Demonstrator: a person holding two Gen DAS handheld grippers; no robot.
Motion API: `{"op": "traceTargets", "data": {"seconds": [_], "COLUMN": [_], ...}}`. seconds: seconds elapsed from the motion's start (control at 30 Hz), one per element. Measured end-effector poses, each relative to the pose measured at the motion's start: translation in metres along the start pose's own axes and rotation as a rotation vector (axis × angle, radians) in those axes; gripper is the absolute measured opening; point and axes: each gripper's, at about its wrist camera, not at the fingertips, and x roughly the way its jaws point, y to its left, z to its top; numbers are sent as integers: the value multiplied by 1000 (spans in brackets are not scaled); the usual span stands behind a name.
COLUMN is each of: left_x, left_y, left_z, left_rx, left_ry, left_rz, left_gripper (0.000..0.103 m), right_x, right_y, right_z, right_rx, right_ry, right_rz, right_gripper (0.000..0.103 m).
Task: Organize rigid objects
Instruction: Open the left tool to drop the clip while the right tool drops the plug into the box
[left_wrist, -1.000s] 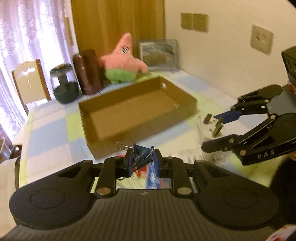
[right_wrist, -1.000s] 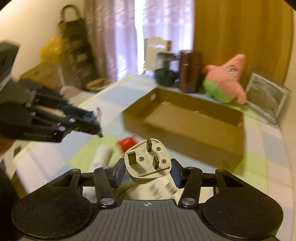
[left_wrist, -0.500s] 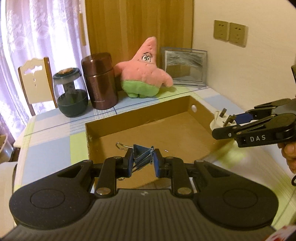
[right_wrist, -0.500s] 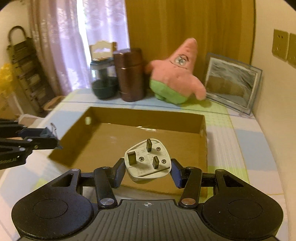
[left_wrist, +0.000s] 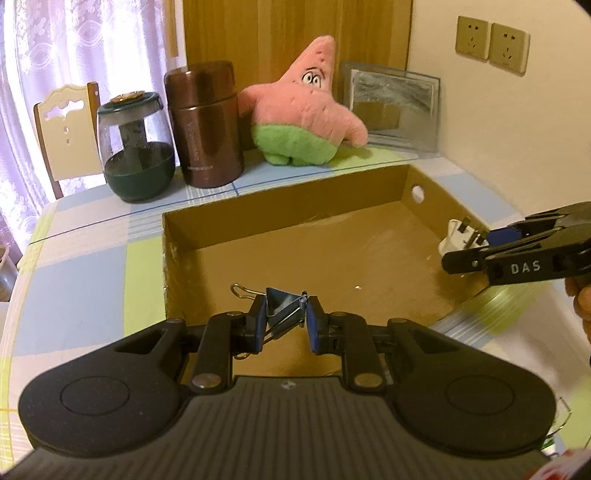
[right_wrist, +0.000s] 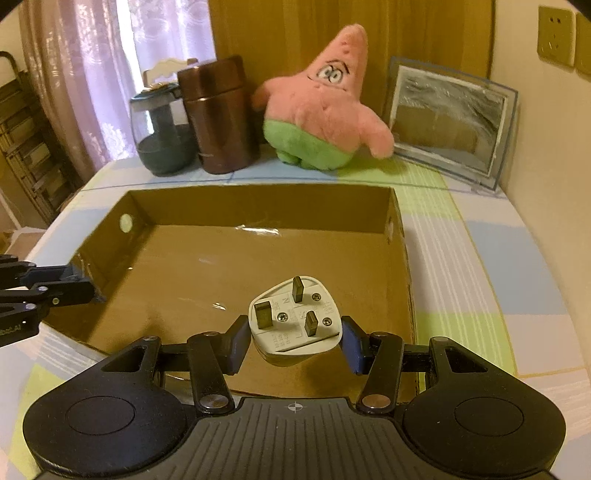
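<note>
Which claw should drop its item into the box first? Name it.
Right, probably: its claw holds the plug well over the cardboard box floor. The left claw, gripping the binder clip, hangs at the near wall.

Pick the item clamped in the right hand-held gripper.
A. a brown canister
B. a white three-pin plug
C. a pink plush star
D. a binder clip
B: the right hand-held gripper has its pads pressed on either side of a white three-pin plug, held above the cardboard box.
</note>
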Motion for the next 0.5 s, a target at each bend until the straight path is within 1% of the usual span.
{"op": "traceTargets", "data": {"seconds": [0.2, 0.27, 0.3, 0.37, 0.43, 0.5], "left_x": [7, 7, 6, 1, -7, -18], "left_y": [5, 6, 7, 9, 10, 12], "left_z": [-2, -2, -2, -2, -4, -6], "left_rx": [3, 4, -3, -12, -16, -29], "left_ry": [-5, -4, -8, -17, -32, -49], "left_rz": [18, 32, 33, 43, 60, 73], "left_gripper": [19, 29, 30, 31, 31, 31], "right_x": [8, 6, 5, 1, -7, -16], "right_y": [-4, -6, -6, -7, -7, -6], "right_z": [-2, -1, 0, 1, 0, -1], "right_rx": [10, 25, 33, 42, 42, 52], "right_ry": [1, -15, -18, -28, -50, -68], "right_rz": [-13, -11, -10, -6, -23, -23], "right_gripper": [49, 49, 50, 55, 57, 57]}}
